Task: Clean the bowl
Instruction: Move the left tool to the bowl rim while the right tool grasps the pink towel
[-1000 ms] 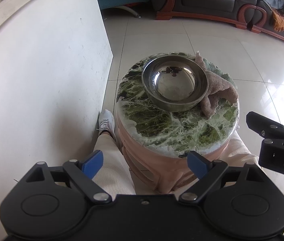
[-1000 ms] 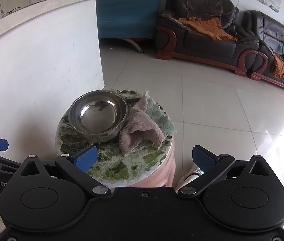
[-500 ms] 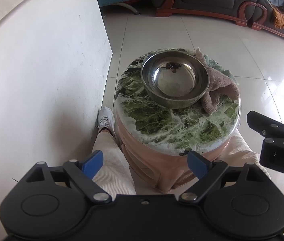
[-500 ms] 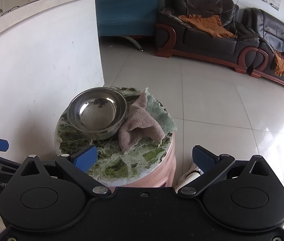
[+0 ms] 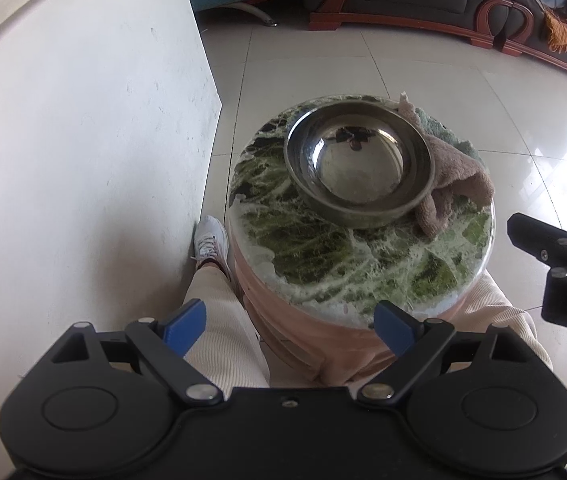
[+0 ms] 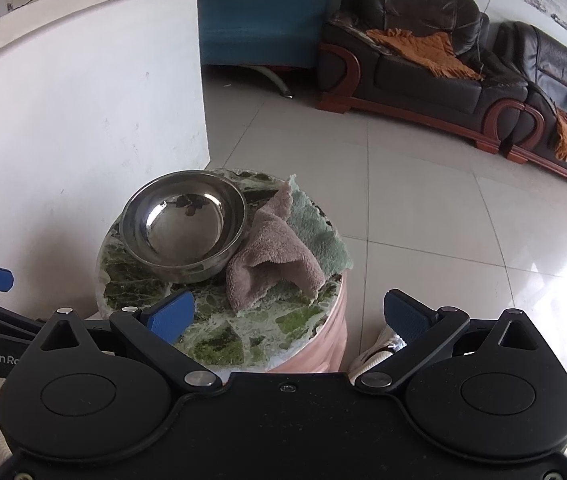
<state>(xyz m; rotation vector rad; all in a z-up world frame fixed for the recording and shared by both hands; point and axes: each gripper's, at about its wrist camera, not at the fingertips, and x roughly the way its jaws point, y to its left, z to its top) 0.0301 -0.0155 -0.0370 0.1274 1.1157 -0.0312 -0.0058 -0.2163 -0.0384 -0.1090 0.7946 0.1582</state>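
A shiny steel bowl (image 5: 359, 168) (image 6: 183, 226) stands upright on a small round table with a green marble top (image 5: 363, 256) (image 6: 219, 328). A crumpled brown and grey-green cloth (image 5: 455, 184) (image 6: 279, 260) lies against the bowl's right side. My left gripper (image 5: 289, 326) hovers open above the table's near edge, holding nothing. On the right, my right gripper (image 6: 289, 316) is also open and empty, short of the cloth. Part of each gripper shows at the edge of the other's view.
A white curved wall (image 5: 83, 140) rises close on the left of the table. A person's legs in pale trousers (image 5: 223, 340) and a white shoe (image 5: 211, 240) flank the pink table base. Tiled floor and dark leather sofas (image 6: 443, 64) lie beyond.
Both grippers have eased a little toward the table, so the bowl and cloth sit slightly nearer and lower in the views. Neither gripper's jaws changed.
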